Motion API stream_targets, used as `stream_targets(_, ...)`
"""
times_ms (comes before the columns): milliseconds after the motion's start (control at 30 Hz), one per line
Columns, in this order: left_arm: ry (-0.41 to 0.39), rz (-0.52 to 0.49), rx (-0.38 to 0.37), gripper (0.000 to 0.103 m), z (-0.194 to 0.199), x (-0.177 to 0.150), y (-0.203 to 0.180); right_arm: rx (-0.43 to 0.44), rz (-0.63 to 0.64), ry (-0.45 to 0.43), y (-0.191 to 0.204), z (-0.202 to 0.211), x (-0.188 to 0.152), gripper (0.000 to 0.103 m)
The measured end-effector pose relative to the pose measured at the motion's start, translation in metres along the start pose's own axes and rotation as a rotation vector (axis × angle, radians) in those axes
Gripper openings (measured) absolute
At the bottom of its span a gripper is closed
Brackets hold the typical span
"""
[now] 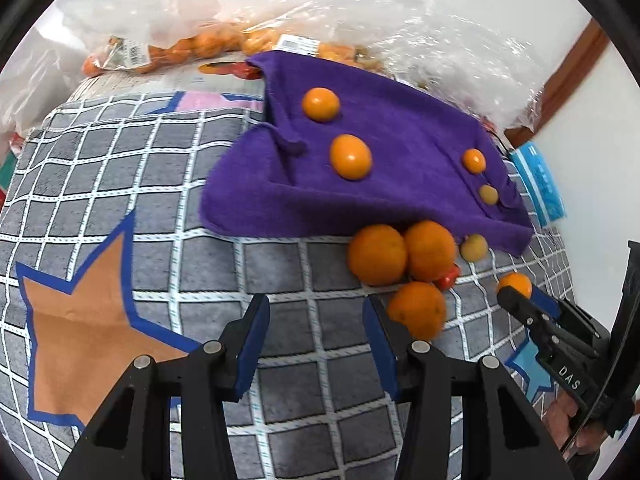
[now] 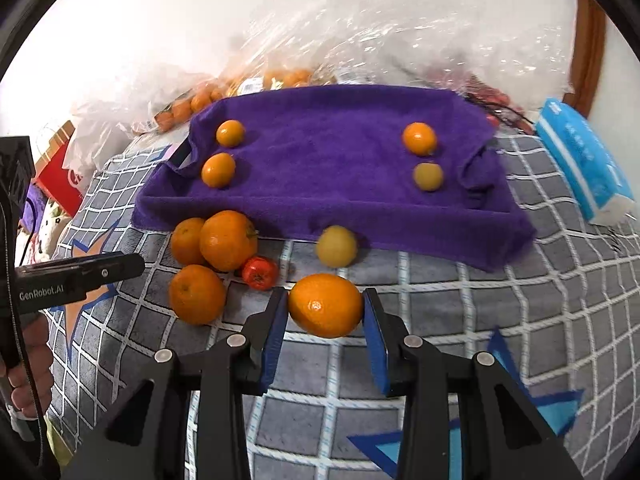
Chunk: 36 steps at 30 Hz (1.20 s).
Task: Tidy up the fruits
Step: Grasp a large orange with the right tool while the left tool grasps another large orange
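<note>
A purple towel (image 2: 328,168) lies on a grey checked cloth (image 2: 520,320). Two small orange fruits (image 2: 230,133) sit at its left and one orange fruit (image 2: 419,138) plus a yellowish one (image 2: 428,176) at its right. In front of the towel lie three oranges (image 2: 228,240), a small red fruit (image 2: 260,273) and a yellow fruit (image 2: 336,246). My right gripper (image 2: 325,312) is shut on an orange (image 2: 325,305) just above the cloth. My left gripper (image 1: 316,332) is open and empty, left of the orange pile (image 1: 416,310).
Clear plastic bags of oranges (image 2: 192,104) lie behind the towel. A blue tissue pack (image 2: 580,160) lies at the right. A red box (image 2: 60,164) stands at the far left. A brown wooden frame (image 2: 588,40) runs along the white wall.
</note>
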<state>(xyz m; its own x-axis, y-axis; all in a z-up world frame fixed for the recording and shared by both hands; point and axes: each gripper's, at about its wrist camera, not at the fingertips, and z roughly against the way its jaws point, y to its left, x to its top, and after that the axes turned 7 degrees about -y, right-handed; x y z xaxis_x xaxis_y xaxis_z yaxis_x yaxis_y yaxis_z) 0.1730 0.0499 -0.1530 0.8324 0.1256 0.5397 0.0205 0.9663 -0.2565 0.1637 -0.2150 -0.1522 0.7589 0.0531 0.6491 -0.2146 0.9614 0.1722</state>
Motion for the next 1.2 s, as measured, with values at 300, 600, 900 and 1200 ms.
stream_targets(300, 0.029, -0.004, -0.036, 0.047, -0.005, -0.006, -0.014, -0.026, -0.036, -0.01, -0.021, 0.015, -0.006, 0.037)
stream_targets(600, 0.025, 0.015, -0.093, 0.052, -0.007, -0.01, -0.018, -0.046, -0.063, 0.0, -0.035, 0.013, -0.013, 0.037)
stream_targets(900, 0.047, -0.043, -0.14, 0.052, -0.022, -0.015, -0.053, -0.066, -0.069, 0.013, -0.05, 0.017, -0.024, 0.037)
stream_targets(1200, 0.001, -0.137, -0.009, 0.04, -0.033, -0.019, -0.079, -0.084, -0.07, 0.028, -0.061, 0.021, -0.032, 0.037)
